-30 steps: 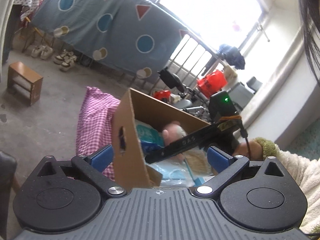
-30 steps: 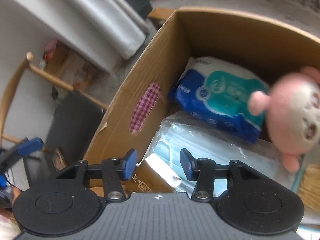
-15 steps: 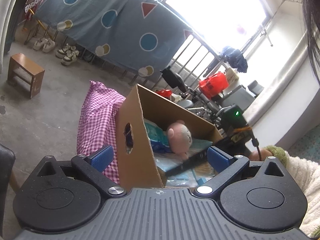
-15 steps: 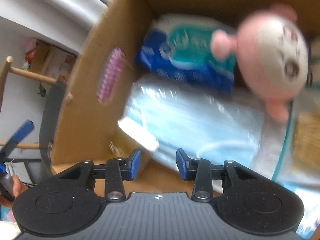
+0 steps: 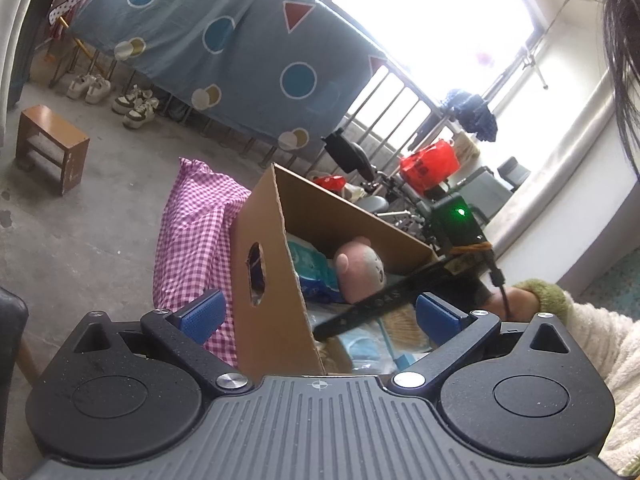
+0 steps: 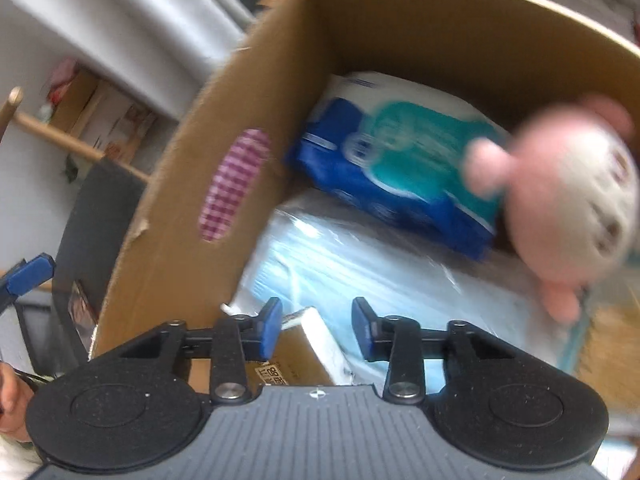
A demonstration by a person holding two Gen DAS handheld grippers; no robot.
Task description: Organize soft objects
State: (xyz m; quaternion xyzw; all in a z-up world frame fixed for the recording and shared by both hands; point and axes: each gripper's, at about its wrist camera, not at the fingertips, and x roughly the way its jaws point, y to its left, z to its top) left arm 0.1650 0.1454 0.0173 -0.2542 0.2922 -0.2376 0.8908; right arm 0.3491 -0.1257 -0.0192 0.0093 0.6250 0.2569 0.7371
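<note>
Both grippers gape empty: the left gripper (image 5: 318, 314) outside the cardboard box (image 5: 272, 280), the right gripper (image 6: 316, 326) over what looks like bagged masks (image 6: 360, 268) beside the pink plush (image 6: 568, 208).

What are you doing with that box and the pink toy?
A person is tidying soft things into a cardboard box using a gripper in each hand. The pink plush toy already lies inside, next to a blue tissue pack and a bag of face masks. The right gripper is open just above the masks, holding nothing. The left gripper waits open outside the box.
</note>
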